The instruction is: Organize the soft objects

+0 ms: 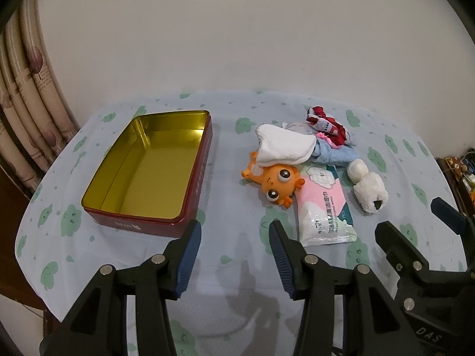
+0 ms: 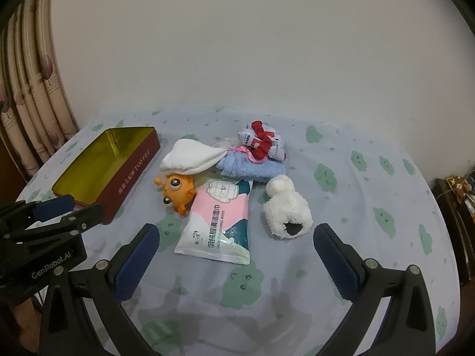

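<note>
Red tin [image 1: 190, 191]: empty, left of pile.
Left tool [image 1: 235, 238]: half open, empty.
Right tool [image 2: 234, 244]: wide open, empty.
Risk: white cloth [image 2: 190, 157] drapes orange toy [image 2: 176, 188]; lifting either may drag the other off the tabletop [image 2: 371, 237].

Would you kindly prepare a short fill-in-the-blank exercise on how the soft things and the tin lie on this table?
1. The red tin has a ____ coloured inside and holds nothing.
2. The white cloth lies partly on top of the ____ toy.
3. The red and white sock rests on the ____ towel.
4. The fluffy white toy lies to the ____ of the wipes pack.

Missing words: gold; orange; blue; right
</note>
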A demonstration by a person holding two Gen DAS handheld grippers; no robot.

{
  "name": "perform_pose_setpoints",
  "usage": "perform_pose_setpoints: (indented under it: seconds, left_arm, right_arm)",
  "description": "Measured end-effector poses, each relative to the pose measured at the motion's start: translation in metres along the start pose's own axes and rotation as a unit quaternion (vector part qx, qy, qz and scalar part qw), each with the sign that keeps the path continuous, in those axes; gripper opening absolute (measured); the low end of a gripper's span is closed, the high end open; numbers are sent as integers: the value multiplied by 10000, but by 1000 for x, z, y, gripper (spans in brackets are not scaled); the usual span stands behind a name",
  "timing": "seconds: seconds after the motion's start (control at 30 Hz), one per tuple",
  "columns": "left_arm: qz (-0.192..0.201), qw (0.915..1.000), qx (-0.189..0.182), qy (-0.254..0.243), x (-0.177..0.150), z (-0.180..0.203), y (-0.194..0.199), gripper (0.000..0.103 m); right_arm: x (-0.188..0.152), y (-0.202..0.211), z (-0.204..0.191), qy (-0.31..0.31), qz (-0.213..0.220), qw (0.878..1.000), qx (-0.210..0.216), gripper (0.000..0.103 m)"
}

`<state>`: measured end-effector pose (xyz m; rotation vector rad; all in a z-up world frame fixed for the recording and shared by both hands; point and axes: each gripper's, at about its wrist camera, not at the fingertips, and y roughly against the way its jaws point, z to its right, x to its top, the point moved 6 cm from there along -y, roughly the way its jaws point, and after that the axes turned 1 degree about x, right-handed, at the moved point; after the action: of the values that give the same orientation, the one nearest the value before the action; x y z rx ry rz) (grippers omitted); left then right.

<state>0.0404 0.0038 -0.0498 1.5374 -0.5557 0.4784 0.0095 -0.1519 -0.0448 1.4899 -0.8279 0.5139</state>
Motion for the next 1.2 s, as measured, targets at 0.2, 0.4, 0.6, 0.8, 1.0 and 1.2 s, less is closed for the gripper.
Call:
perform_pose_setpoints:
  seconds: [0.2, 0.4, 0.6, 0.8, 1.0, 1.2]
  left_arm:
    - [48, 10000, -5, -26, 0, 4, 3, 49]
    - [53, 10000, 15, -28, -1, 5, 4, 49]
    - [24, 10000, 1, -16, -5, 4, 4, 49]
    - [10, 10000, 9, -24, -7, 4, 3, 49]
    - [-19, 10000, 1, -14, -8, 4, 0, 49]
    - [-55, 10000, -41, -6, -9, 3, -4, 49]
  right_arm:
    - [1, 2, -3, 44, -11, 10000, 44, 103]
    - [-2, 1, -4, 117, -82, 9999, 59, 103]
    - [-3, 1, -4, 156, -87, 9998, 11, 103]
    - [-4, 1, -2, 149, -82, 9999, 5, 103]
    - [-4, 1, -4, 137, -83, 9999, 38, 103]
    - [-8, -4, -3, 120, -157, 9998, 47, 103]
